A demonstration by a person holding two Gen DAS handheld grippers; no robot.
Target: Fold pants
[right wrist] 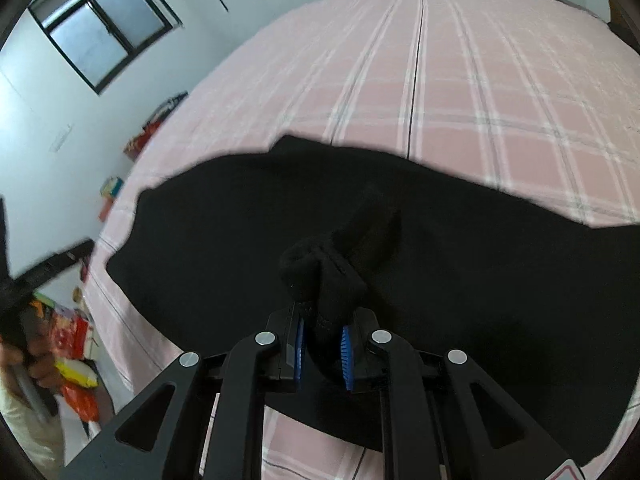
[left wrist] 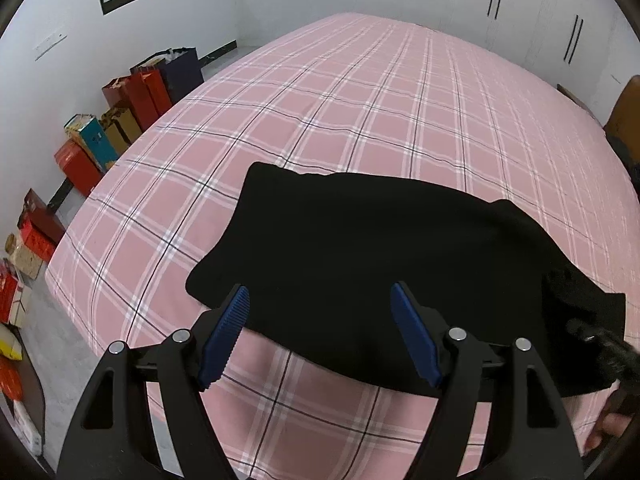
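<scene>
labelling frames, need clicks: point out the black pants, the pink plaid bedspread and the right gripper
black pants (left wrist: 360,248): left wrist view, flat middle of the cloth.
pink plaid bedspread (left wrist: 360,92): left wrist view, bare stretch beyond the pants.
right gripper (right wrist: 323,350): right wrist view, between the blue pads, closed on bunched pants cloth.

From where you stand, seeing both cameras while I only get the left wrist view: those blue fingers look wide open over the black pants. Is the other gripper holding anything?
Observer: Yes. The right gripper is pinching a bunched fold of the black pants between its pads.
Operator: Is that fold flat on the bed?
Observer: No, it stands up from the cloth as a lumpy ridge, above the pants spread on the pink plaid bed.
Operator: And my left gripper?
Observer: From the right camera, only a blurred dark shape shows at the far left, so I cannot confirm it there.
</scene>
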